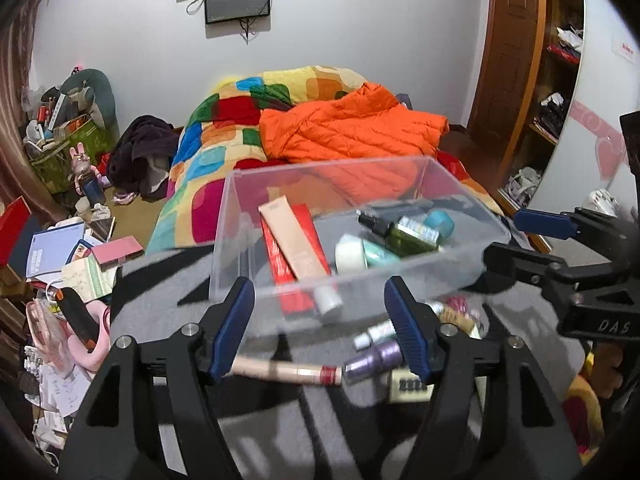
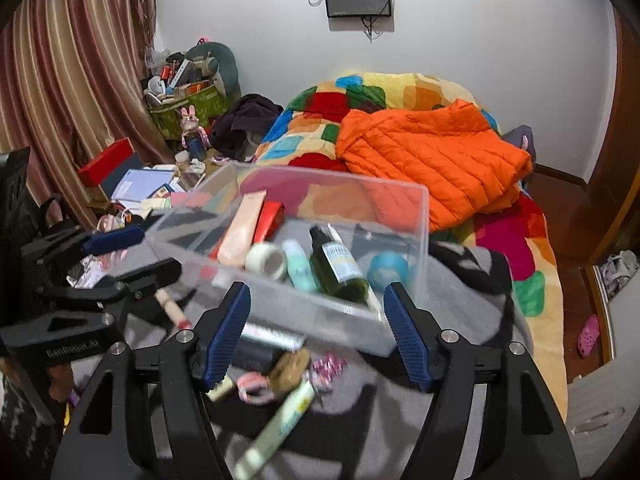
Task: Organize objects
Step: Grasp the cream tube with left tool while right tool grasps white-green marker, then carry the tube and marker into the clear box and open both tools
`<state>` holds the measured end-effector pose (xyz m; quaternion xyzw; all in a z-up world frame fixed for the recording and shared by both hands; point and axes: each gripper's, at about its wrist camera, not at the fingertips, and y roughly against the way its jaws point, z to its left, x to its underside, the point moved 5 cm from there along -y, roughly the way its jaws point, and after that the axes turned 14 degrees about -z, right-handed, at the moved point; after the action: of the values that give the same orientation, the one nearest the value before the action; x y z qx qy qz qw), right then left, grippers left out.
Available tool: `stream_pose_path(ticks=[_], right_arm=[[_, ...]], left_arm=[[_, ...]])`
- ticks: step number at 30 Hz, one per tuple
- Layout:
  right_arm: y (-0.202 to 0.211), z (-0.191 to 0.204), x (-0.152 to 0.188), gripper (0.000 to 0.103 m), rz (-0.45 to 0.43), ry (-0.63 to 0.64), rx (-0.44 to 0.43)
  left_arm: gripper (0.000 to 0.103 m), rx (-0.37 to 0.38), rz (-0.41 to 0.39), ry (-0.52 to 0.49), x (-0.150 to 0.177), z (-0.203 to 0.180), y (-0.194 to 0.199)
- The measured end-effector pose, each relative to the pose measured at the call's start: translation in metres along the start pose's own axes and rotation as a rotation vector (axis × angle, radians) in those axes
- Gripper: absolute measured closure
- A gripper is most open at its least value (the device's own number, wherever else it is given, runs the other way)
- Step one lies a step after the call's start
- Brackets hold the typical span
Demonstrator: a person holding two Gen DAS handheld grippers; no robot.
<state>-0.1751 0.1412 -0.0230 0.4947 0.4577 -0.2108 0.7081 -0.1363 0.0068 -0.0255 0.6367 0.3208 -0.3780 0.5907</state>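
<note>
A clear plastic box [image 1: 460, 184] [image 2: 420, 216] sits on a grey and black blanket [image 1: 168, 280]. Inside lie a beige tube [image 1: 294, 240] [image 2: 242, 232], a red box [image 1: 280, 272], a green bottle [image 1: 404, 232] [image 2: 338, 266], a white jar [image 1: 350, 254] [image 2: 266, 260] and a blue cap [image 2: 387, 270]. My left gripper [image 1: 320, 332] is open and empty just in front of the box, above a beige stick [image 1: 286, 370] and a purple bottle [image 1: 374, 358]. My right gripper [image 2: 316, 336] is open and empty above a pale tube [image 2: 280, 424] and small loose items.
A colourful quilt [image 1: 224, 140] and an orange jacket [image 1: 352, 128] [image 2: 436, 156] lie behind the box. Books, boxes and a green bag [image 1: 68, 152] clutter the left side. A wooden shelf [image 1: 548, 92] stands at right. Each gripper shows in the other's view, the right [image 1: 560, 240] and the left [image 2: 100, 256].
</note>
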Motion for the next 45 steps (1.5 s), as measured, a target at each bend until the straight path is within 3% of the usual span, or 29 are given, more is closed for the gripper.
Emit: stream_pose_path(ticks=[4, 7, 14, 19, 21, 23, 24, 35, 39, 45], right_arm=[[0.005, -0.003, 0.023, 0.037, 0.047, -0.015, 0.001], [0.003, -0.005, 0.046, 0.037, 0.105, -0.054, -0.017], [-0.009, 0.002, 0.087, 0.037, 0.211, -0.094, -0.054], [-0.01, 0.009, 0.093, 0.037, 0.207, -0.071, -0.048], [-0.009, 0.012, 0.095, 0.037, 0.201, -0.044, -0.04], [-0.007, 0.013, 0.098, 0.037, 0.195, -0.013, -0.026], [-0.007, 0.013, 0.099, 0.038, 0.191, 0.001, -0.022], [0.006, -0.011, 0.101, 0.083, 0.181, -0.034, -0.018], [0.008, -0.016, 0.101, 0.085, 0.174, -0.068, -0.028], [0.017, -0.018, 0.099, 0.089, 0.151, -0.094, -0.019]], left_arm=[[0.036, 0.031, 0.048, 0.022, 0.018, 0.001, 0.001], [0.036, 0.015, 0.097, 0.031, 0.036, 0.006, -0.003], [0.036, -0.072, 0.167, 0.129, 0.059, 0.028, -0.017], [0.036, -0.153, 0.167, 0.18, 0.059, 0.035, -0.027], [0.043, -0.193, 0.192, 0.15, 0.065, 0.033, -0.033], [0.06, -0.205, 0.21, 0.136, 0.069, 0.034, -0.035], [0.063, -0.197, 0.219, 0.139, 0.071, 0.035, -0.035], [0.08, -0.136, 0.203, 0.141, 0.09, 0.048, 0.002], [0.089, -0.13, 0.188, 0.136, 0.093, 0.048, 0.011], [0.089, -0.112, 0.133, 0.157, 0.084, 0.048, 0.024]])
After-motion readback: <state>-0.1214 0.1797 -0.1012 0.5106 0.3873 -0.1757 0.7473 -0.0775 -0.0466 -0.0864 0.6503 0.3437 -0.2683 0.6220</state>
